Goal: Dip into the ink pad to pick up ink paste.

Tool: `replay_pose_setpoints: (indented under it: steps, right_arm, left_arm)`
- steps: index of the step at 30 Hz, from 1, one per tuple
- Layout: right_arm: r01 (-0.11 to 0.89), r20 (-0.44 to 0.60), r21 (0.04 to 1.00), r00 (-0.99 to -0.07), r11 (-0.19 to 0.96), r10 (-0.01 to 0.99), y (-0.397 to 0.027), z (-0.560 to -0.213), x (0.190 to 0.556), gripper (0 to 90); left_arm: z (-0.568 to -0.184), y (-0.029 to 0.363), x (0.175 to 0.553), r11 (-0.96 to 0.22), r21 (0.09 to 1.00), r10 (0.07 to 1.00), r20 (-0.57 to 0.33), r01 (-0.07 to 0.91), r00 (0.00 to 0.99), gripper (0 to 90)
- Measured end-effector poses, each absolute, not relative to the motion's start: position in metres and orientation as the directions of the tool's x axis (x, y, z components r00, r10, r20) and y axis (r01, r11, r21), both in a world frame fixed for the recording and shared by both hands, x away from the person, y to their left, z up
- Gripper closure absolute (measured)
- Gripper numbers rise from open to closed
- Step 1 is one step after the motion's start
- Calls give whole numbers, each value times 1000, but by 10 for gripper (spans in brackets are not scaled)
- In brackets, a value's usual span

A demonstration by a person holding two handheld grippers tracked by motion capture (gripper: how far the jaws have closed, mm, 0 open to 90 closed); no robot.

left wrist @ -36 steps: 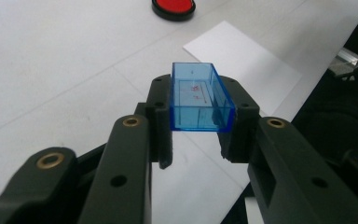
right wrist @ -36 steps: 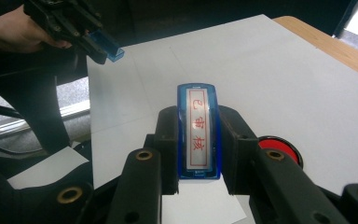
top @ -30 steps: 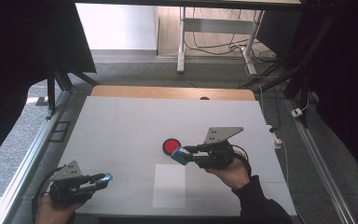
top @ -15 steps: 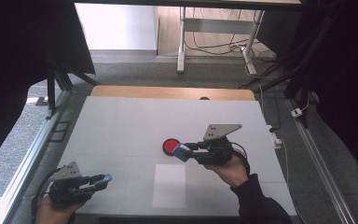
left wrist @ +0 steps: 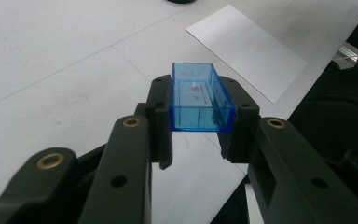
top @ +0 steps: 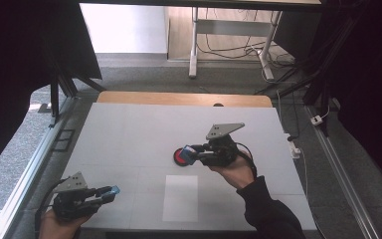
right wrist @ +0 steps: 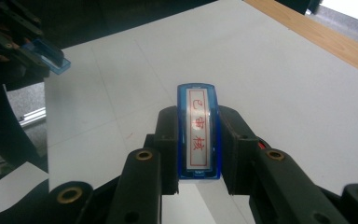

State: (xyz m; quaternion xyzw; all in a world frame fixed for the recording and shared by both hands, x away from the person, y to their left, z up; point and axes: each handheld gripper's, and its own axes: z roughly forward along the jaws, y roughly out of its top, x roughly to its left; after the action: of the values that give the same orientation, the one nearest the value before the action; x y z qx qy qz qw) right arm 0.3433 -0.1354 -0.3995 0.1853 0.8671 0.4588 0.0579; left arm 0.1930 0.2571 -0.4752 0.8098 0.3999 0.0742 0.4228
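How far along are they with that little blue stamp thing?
Already done, it seems: the stamp is uncapped, since the left gripper is shut on its clear blue cap. In hand: the right gripper grips the stamp, its red-lettered face showing, right beside the red ink pad. Probably left: inking, then pressing onto the white paper sheet, which looks blank, and recapping.

Black jaws, brass rivets, dark sleeve (top: 266, 211).
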Motion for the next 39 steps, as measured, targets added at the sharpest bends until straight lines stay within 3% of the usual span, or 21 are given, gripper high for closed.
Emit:
replay_pose_setpoints:
  steps: [39]
  right_arm:
    - [345,22,704,-885,621,466,-104,-447,402,716]
  left_arm:
    - [-475,256,194,-330,739,715,-211,588,667,682]
